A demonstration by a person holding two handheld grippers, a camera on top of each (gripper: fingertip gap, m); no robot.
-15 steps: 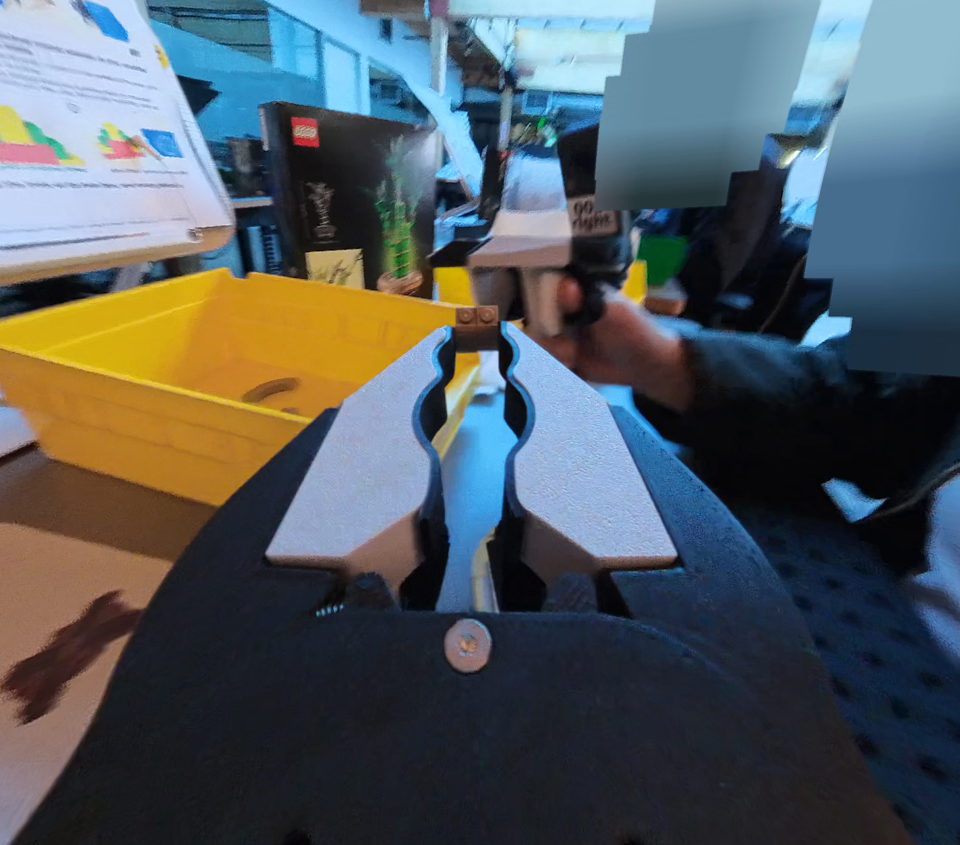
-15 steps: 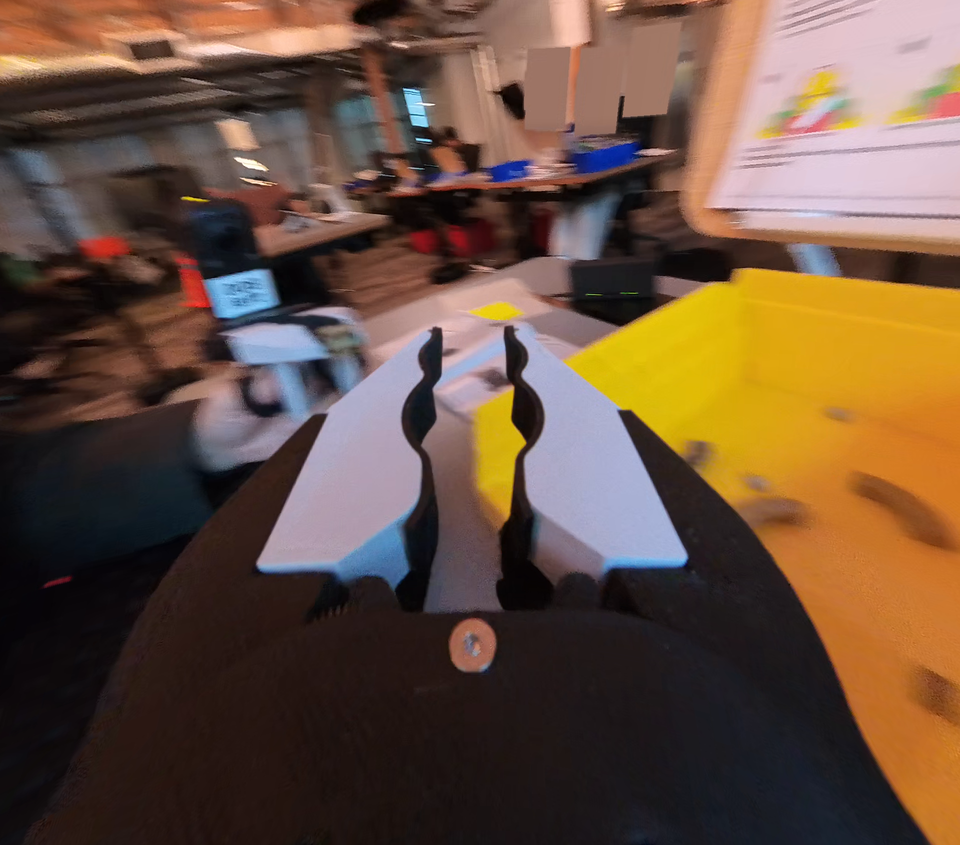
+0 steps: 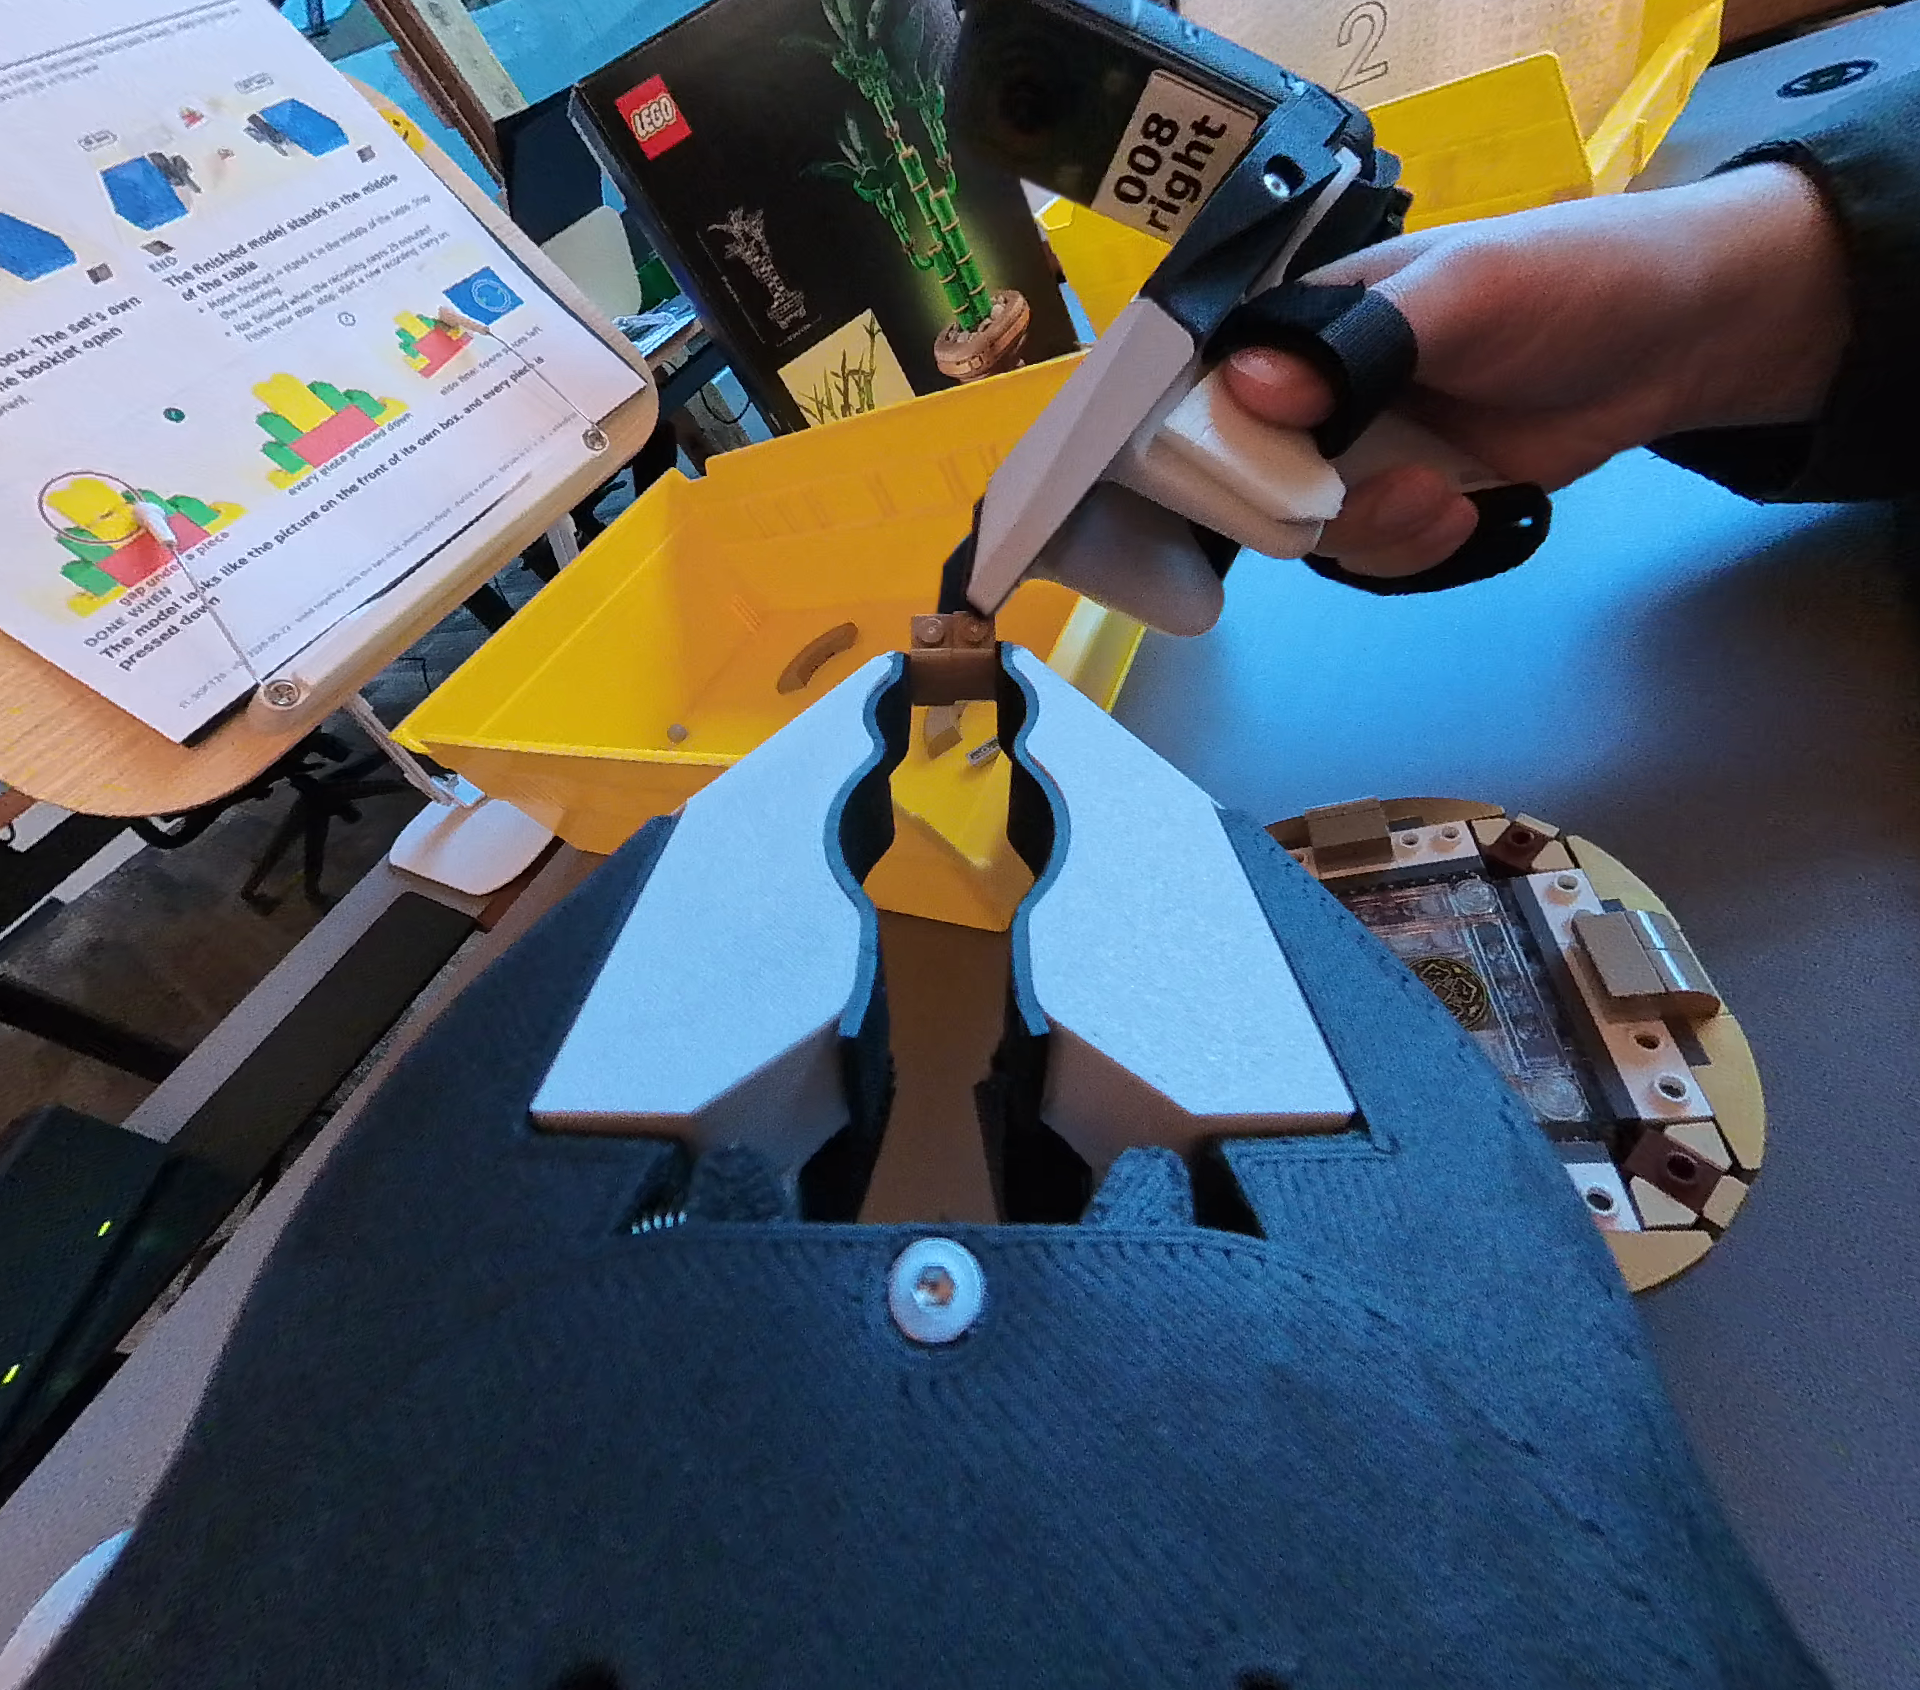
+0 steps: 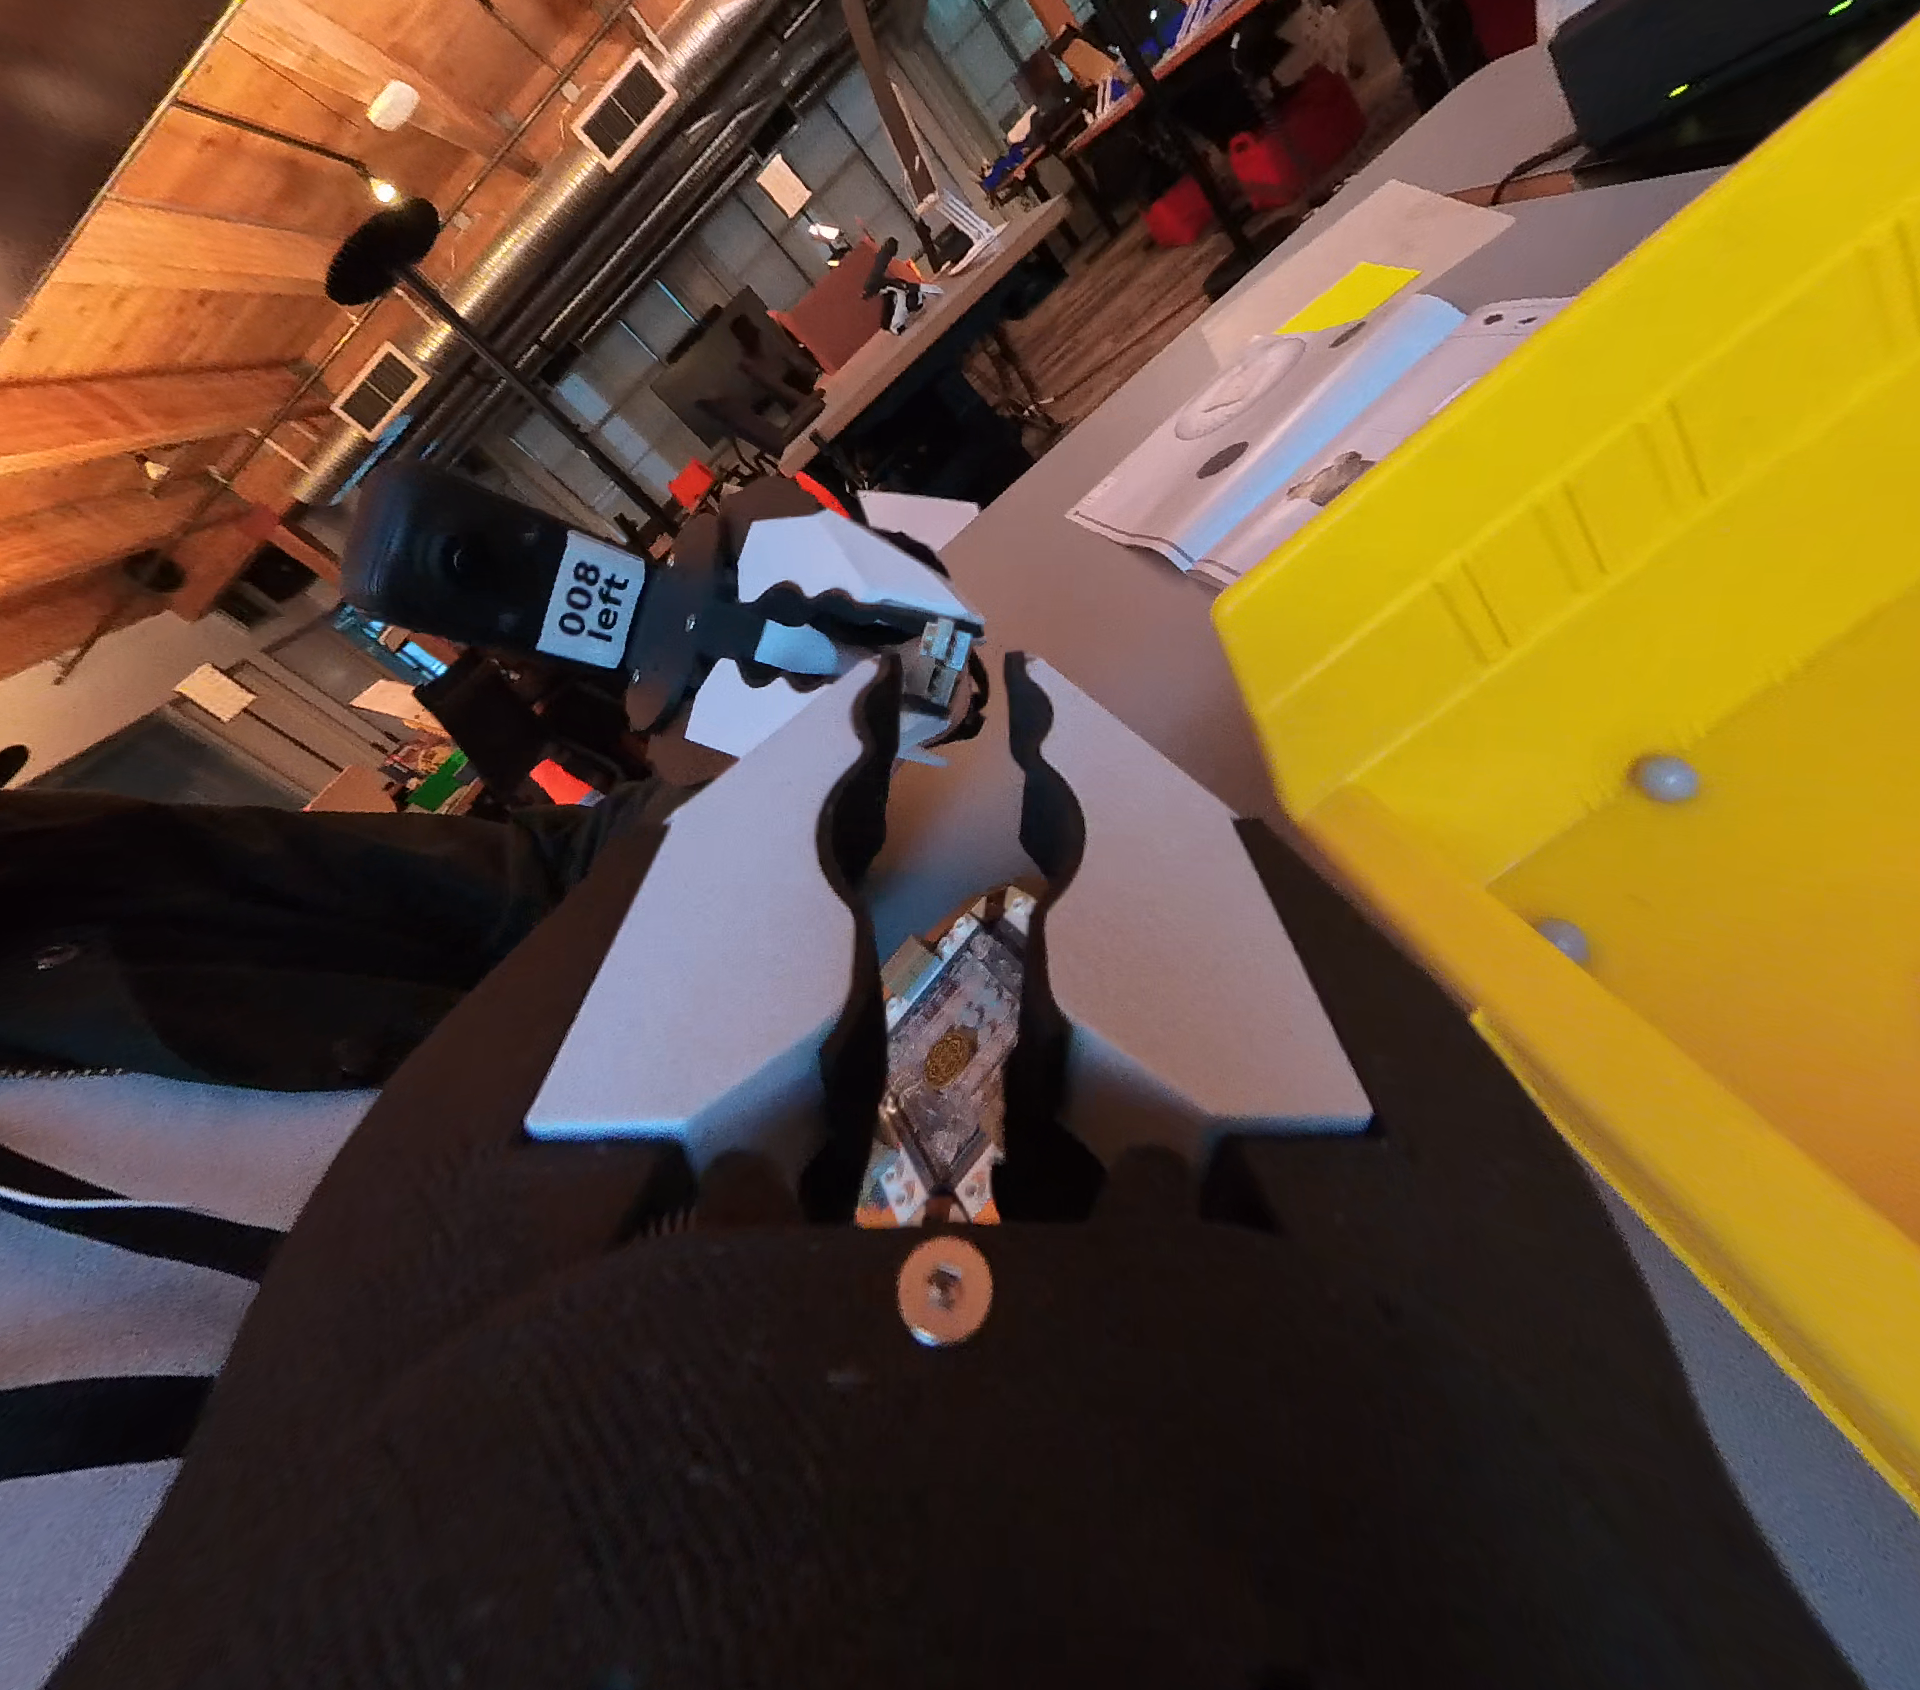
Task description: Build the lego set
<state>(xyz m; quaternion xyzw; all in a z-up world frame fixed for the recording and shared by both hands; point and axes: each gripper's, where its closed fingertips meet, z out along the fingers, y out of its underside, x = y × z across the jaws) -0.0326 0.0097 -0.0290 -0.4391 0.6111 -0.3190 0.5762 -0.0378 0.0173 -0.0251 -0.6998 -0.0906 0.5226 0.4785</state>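
**Brown brick held at the tips, second gripper meeting it from above**

A grey table [image 3: 1558,705] in a wood-ceilinged workshop fills the lower right of the left wrist view, with a yellow bin [image 3: 644,601] at centre and the set's black box [image 3: 810,186] standing behind it. An instruction sheet [image 3: 239,290] on a board leans in at the upper left.

The left gripper [image 3: 951,664] has its jaws clamped on a small brown brick [image 3: 948,653], which sits at the very tips, studs up, above the bin's near corner. The right gripper [image 3: 971,591], held by a hand [image 3: 1538,352], slants down from the upper right; its tips touch or nearly touch the brick's top, and which of the two cannot be told.

In the lower right of the same view lies the round base [image 3: 1538,996] of the model, tan and brown with a clear centre plate, flat on the table and apart from both grippers.

The right wrist view shows what the other does not: the right gripper [image 4: 951,664] has its jaws apart, nothing between them, and the brick [image 4: 940,653] sits in the gap just beyond the tips, gripped by the left gripper [image 4: 951,638] that reaches in from the left. The base [image 4: 945,1058] shows between the fingers, lower down. An open booklet [image 4: 1299,414] lies on the table in the upper right, beyond the bin [image 4: 1558,549].
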